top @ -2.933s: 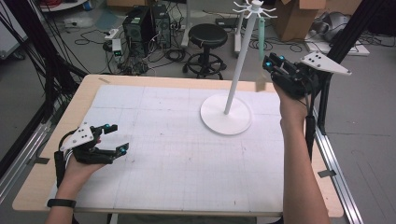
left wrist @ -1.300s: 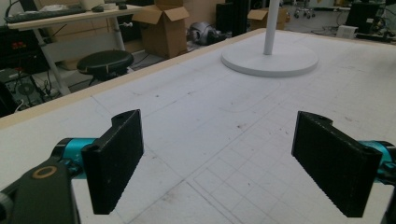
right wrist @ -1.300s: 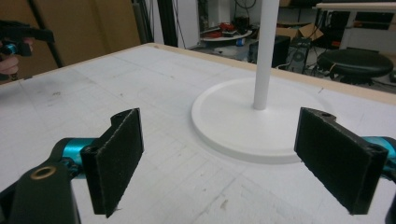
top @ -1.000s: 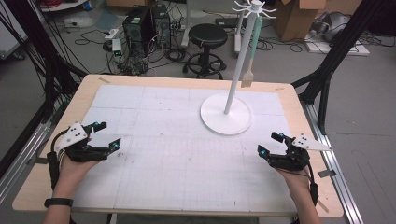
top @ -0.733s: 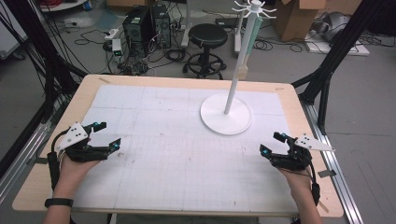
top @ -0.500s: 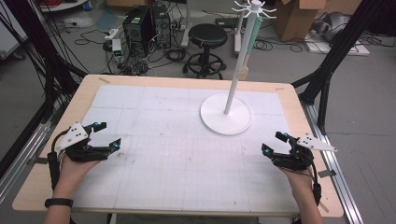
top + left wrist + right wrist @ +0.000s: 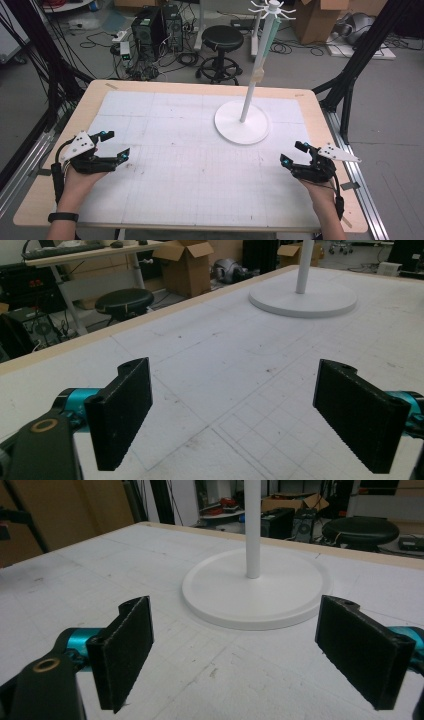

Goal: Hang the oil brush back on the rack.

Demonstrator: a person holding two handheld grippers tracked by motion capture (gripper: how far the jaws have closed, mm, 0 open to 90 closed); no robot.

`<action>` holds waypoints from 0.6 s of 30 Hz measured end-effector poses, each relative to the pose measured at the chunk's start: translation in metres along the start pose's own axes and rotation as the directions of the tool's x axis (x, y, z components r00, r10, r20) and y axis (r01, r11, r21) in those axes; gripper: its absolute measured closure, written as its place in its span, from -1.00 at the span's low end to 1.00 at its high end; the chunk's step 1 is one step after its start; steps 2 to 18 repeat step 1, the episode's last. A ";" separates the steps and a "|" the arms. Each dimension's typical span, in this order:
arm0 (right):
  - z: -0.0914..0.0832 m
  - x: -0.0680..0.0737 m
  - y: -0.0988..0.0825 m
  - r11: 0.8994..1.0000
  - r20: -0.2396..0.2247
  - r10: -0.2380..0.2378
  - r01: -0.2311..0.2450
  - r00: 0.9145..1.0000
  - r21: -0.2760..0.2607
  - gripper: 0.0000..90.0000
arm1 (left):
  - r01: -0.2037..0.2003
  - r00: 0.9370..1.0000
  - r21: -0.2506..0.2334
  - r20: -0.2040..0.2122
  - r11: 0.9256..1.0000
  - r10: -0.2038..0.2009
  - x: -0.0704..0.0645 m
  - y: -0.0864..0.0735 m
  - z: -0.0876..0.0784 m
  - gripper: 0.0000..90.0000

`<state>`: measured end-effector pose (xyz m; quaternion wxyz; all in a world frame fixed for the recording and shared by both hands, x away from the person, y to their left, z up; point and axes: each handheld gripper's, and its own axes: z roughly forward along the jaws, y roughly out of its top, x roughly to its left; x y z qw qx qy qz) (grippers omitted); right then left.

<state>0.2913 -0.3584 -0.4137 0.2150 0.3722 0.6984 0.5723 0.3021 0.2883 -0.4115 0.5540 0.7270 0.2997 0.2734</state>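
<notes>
Left gripper (image 7: 114, 145) is held low over the bench's (image 7: 165, 90) left edge, fingers spread, nothing between them. White hook stand (image 7: 243, 120) is set upright right of centre, toward the far edge. Right gripper (image 7: 294, 154) is held near the right edge, fingers spread, empty, just in front of the stand base.

left gripper (image 7: 235, 415) jaws spread wide over the white table (image 7: 210, 360), round stand base (image 7: 303, 299) far ahead.

Wooden table (image 7: 95, 100), white gridded mat (image 7: 190, 165), perhaps paper, white stand (image 7: 242, 122).
</notes>
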 end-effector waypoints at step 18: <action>0.000 0.000 0.000 1.000 0.000 0.000 0.000 1.000 0.000 -0.67 | 0.000 1.000 0.000 0.000 1.000 0.000 0.000 0.000 0.000 -0.63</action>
